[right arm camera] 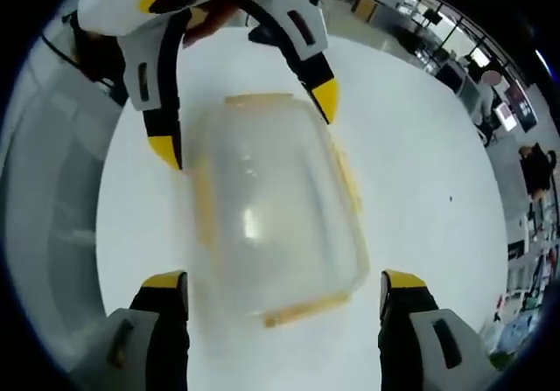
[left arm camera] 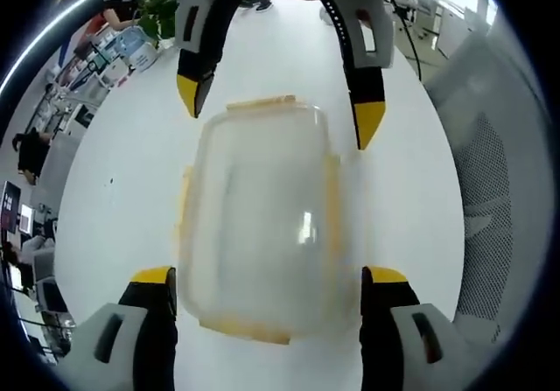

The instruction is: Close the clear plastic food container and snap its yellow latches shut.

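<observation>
- A clear plastic container (left arm camera: 258, 220) lay on a round white table (left arm camera: 114, 225), seen from above in the left gripper view, with its lid resting on top.
- Yellow latches (left arm camera: 261, 104) ran along its edges; one sat at the far end, one at the near end, and thinner yellow strips lined the two long sides. Whether any latch was snapped down could not be told, as the plastic was blurred.
- The left gripper (left arm camera: 267, 277) had its jaws spread wide, one yellow tip on each side of the container's near end, not touching it.
- The right gripper (left arm camera: 280, 115) entered the left gripper view from the top, its jaws also wide apart and straddling the container's far end.
- In the right gripper view the same container (right arm camera: 276, 207) lay between the right gripper (right arm camera: 284, 282), jaws apart at the bottom of the view, and the left gripper (right arm camera: 245, 124) opposite.
- The container looked smeared in that view, so its contact with any jaw could not be judged.
- A grey mesh chair (left arm camera: 494, 190) stood just beside the table.
- Beyond the table an office (right arm camera: 490, 76) with desks and seated people appeared.
</observation>
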Action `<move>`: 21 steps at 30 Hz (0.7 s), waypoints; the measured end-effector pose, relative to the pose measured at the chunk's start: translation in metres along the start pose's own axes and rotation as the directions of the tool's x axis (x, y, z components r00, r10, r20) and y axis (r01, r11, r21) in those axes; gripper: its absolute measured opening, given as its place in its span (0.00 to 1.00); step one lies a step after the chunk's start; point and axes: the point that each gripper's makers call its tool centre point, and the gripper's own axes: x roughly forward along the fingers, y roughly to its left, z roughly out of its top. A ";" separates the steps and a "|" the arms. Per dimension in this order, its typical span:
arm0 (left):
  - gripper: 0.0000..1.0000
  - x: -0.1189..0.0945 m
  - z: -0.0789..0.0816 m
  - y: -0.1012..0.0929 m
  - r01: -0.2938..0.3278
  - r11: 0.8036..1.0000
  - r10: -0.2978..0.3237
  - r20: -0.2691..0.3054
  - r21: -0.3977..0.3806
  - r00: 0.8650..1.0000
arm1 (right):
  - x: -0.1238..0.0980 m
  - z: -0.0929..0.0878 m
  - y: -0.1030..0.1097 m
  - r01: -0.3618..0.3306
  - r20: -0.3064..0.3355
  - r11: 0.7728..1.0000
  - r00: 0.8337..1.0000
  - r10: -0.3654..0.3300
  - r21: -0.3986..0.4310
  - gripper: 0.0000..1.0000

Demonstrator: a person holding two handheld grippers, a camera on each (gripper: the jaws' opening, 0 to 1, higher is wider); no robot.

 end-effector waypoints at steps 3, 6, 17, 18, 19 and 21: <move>0.88 -0.004 -0.001 -0.003 -0.009 1.000 0.009 0.005 -0.010 1.000 | -0.003 0.001 0.003 0.013 0.011 1.000 1.000 -0.013 0.013 0.91; 0.89 -0.007 -0.002 -0.006 -0.018 1.000 0.018 0.012 -0.024 1.000 | -0.005 0.000 0.007 0.018 0.016 1.000 1.000 -0.018 0.020 0.91; 0.88 -0.017 -0.005 -0.015 -0.042 0.994 0.046 0.043 -0.097 0.998 | -0.014 -0.001 0.015 0.044 0.055 0.995 0.997 -0.050 0.094 0.90; 0.88 -0.018 -0.006 -0.017 -0.040 0.994 0.045 0.043 -0.101 0.998 | -0.016 -0.001 0.016 0.044 0.061 0.994 0.997 -0.051 0.104 0.90; 0.88 -0.018 -0.007 -0.017 -0.041 0.994 0.046 0.045 -0.103 0.998 | -0.016 0.000 0.017 0.045 0.066 0.993 0.996 -0.053 0.111 0.90; 0.87 -0.020 -0.009 -0.020 -0.039 0.993 0.044 0.045 -0.113 0.998 | -0.017 0.001 0.017 0.054 0.080 0.990 0.995 -0.065 0.133 0.90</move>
